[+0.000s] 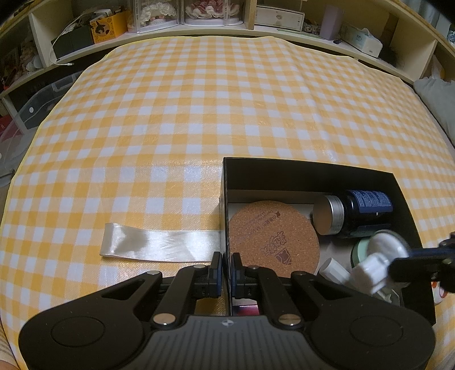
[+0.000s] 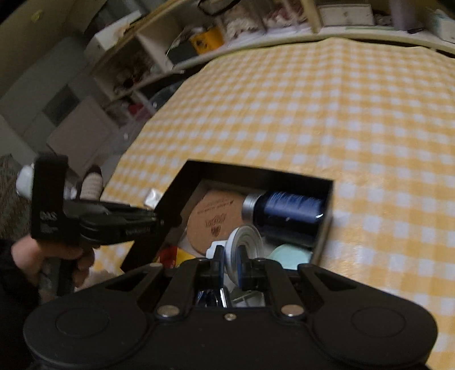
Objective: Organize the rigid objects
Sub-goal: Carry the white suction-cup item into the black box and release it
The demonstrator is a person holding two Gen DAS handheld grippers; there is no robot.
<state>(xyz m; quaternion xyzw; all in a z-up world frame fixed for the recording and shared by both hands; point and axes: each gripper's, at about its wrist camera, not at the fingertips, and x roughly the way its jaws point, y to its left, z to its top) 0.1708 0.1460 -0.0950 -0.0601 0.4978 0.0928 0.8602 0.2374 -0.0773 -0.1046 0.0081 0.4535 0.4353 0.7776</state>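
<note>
So a black box (image 1: pixel 310 176) is seen sitting on the bench (image 1: pixel 199 113), which is covered with a yellow and white checked cloth, toward the near right side in the left wrist view. The left tool (image 1: pixel 226 267) is pressed together on the left wall of that box, with one pad outside and one inside, so the wall is pinched between them. A hand (image 2: pixel 42 256) can be made out gripping that tool's handle in the right wrist view, though it's pretty blurred there.

Inside the box, a round cork coaster (image 1: pixel 273 239) is laid flat against the left wall. To its right a dark blue bottle (image 1: pixel 366 210) with a silver cap is lying on its side along the far wall, cap pointing left. A pale green round thing (image 1: pixel 359 250) is partly seen nearer, below the bottle; what it is can't really be told.

The right tool (image 2: pixel 229 263) is clamped on a white round disc-shaped object (image 2: pixel 246 242), held on edge just above the near part of the box, over the green thing. Some white attached piece is seen beside it, but the shape is smeared by blur. A small white cylinder (image 1: pixel 335 270) is spotted in the box by the coaster's near right edge.

A strip of cream satin ribbon (image 1: pixel 159 246) is lying flat on the cloth just left of the box. Cluttered shelves (image 1: pixel 199 17) are lined up along the far side.
</note>
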